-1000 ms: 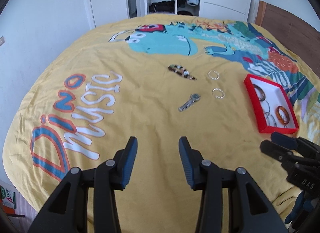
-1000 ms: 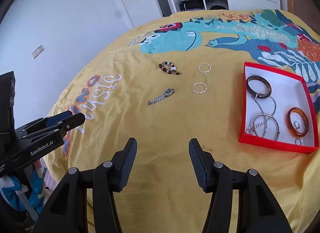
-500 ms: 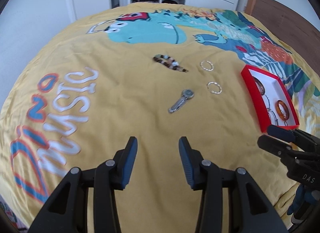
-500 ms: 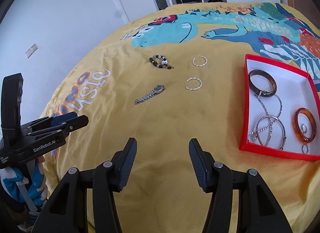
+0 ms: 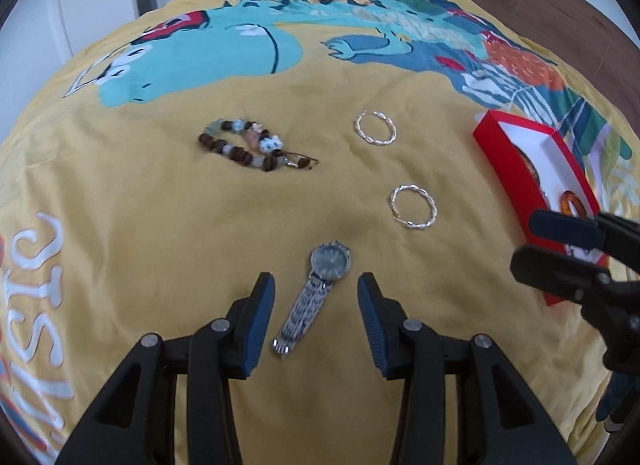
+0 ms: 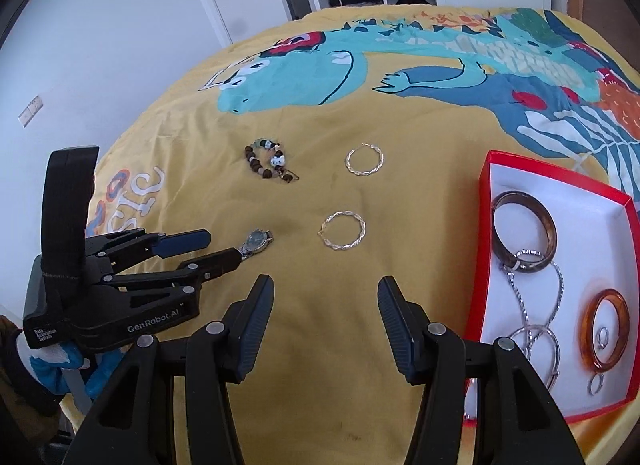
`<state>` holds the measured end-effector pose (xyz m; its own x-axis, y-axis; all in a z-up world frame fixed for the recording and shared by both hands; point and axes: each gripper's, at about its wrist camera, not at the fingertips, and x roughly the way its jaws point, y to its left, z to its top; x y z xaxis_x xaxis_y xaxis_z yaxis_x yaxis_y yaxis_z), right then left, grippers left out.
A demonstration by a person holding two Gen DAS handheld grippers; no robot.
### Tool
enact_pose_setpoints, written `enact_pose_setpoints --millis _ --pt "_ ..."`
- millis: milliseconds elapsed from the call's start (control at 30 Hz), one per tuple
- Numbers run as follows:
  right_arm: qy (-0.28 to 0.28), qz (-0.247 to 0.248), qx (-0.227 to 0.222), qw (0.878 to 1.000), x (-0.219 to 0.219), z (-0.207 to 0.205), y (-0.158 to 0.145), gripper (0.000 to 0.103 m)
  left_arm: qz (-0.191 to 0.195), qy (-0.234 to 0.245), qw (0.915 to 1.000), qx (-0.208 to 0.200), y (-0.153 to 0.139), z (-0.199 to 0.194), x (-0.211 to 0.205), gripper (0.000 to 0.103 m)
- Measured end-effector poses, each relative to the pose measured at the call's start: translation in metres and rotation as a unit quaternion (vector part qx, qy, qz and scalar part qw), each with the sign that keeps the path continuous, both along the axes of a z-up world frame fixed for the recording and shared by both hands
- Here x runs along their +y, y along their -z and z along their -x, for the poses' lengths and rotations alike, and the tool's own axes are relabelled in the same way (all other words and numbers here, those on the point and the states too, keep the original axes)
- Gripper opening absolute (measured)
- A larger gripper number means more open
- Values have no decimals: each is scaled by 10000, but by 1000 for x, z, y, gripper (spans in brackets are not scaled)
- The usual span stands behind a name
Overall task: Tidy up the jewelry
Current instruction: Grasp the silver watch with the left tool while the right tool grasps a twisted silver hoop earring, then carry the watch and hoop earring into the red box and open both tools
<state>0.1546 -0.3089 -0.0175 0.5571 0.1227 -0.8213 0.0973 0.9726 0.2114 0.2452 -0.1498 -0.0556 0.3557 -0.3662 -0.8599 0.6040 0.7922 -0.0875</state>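
The left gripper (image 5: 316, 293), fingers spread, straddles the wristwatch (image 5: 310, 297) on the yellow bedspread (image 5: 140, 217); pinching across the narrow band should lift it cleanly. The right gripper (image 6: 326, 299), also spread and empty, hangs short of a twisted hoop (image 6: 343, 236). Nothing blocks the red box (image 6: 480, 265) right of its fingers.

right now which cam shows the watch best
The left wrist view: the watch lies whole, face and strap, between the open left gripper fingers. In the right wrist view only its face shows; a left gripper finger hides the strap.
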Motion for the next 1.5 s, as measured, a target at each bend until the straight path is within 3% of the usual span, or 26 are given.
enact_pose_setpoints --millis 200,333,700,767,833,1133,1500 --pt "79 64 240 9997 -2 -36 23 54 -9 188 9998 -11 20 -11 -2 40" --pt "118 58 404 9991 -2 -54 41 54 135 143 9998 -79 19 -15 8 22" --pt "339 103 528 9980 -2 -83 67 54 609 -198 9979 28 12 -26 36 22" --pt "371 74 519 9979 -3 -83 68 49 638 -233 9977 27 11 -26 39 22" --pt "364 100 510 9980 -2 -81 68 43 646 -258 9976 21 9 -25 41 22" --pt "348 -87 330 9988 2 -72 60 42 684 -378 9969 -40 -7 -15 50 22" --pt "263 -212 -202 9992 14 -50 14 42 748 -423 9960 -234 -45 3 54 22"
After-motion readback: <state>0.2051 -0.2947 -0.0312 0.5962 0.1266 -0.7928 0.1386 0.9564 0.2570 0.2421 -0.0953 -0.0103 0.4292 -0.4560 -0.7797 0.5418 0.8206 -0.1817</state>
